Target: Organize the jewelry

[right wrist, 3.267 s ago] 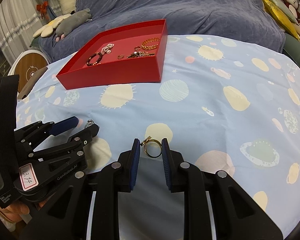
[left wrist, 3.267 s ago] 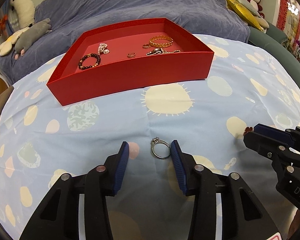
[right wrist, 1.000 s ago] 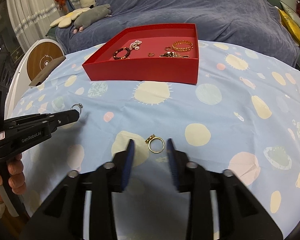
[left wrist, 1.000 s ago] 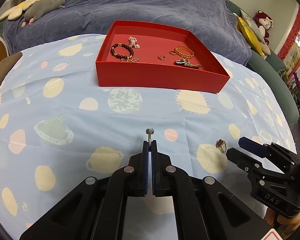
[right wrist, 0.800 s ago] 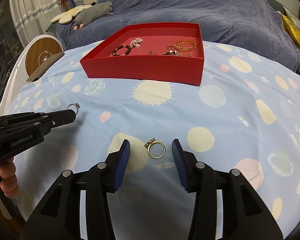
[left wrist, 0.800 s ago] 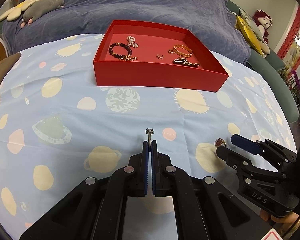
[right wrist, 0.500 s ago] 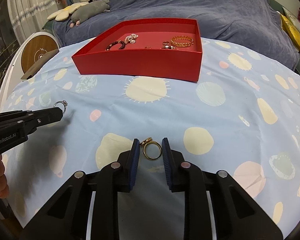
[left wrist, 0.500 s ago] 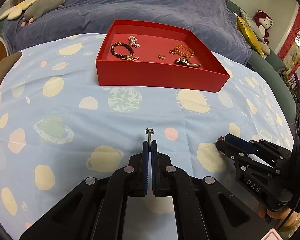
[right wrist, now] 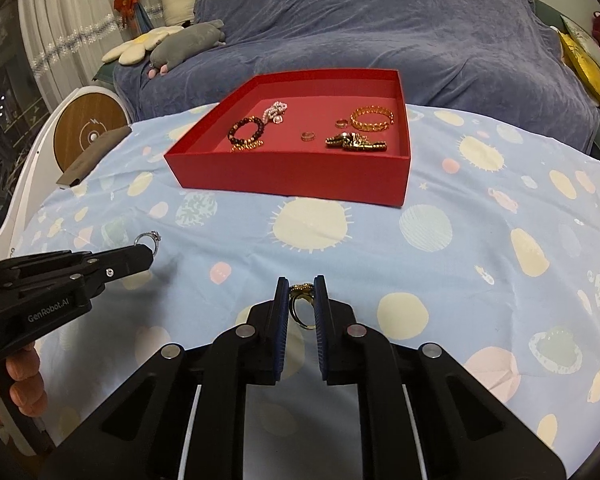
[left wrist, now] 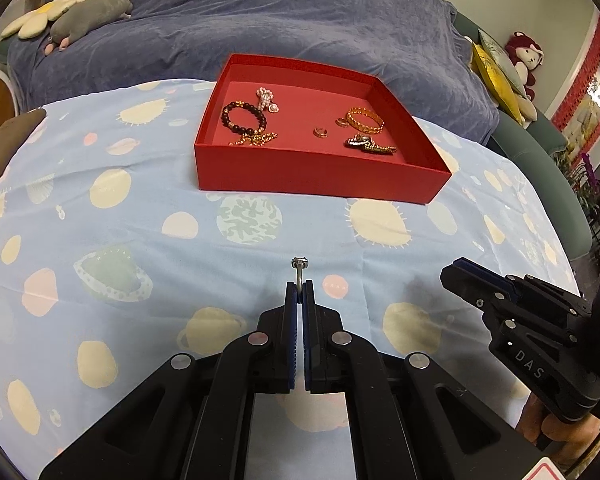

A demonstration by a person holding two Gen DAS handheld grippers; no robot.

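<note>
Meanwhile, both grippers are loaded and both face the same destination. The left gripper (left wrist: 300, 294) has its jaws pressed nearly together on a silver ring (left wrist: 300, 265), which stands on edge with its stone setting pointing up and forward past the fingertips. The right gripper (right wrist: 301, 300) is narrowed to a slim gap around a gold ring (right wrist: 302, 307), the band upright between the blue pads and its ornate top level with the fingertips; the pads appear to touch the band on both sides, so it reads as gripped rather than merely framed.

Straight ahead of each gripper, and well apart from both, sits the red tray (left wrist: 312, 184) on the spotted blue cloth (left wrist: 100, 240). From the left gripper the near wall lies dead ahead and slightly to the right; from the right gripper it lies ahead and a little to the left. Neither looks clearly nearer. Inside, a dark bead bracelet (left wrist: 243, 117) occupies the left end and a gold chain bracelet (left wrist: 365, 119) the right end, with a small ring (left wrist: 321, 132) between them.

Judged from this, the coming move is a forward carry over the near wall, each ring dropping onto bare floor ahead of its own gripper.
</note>
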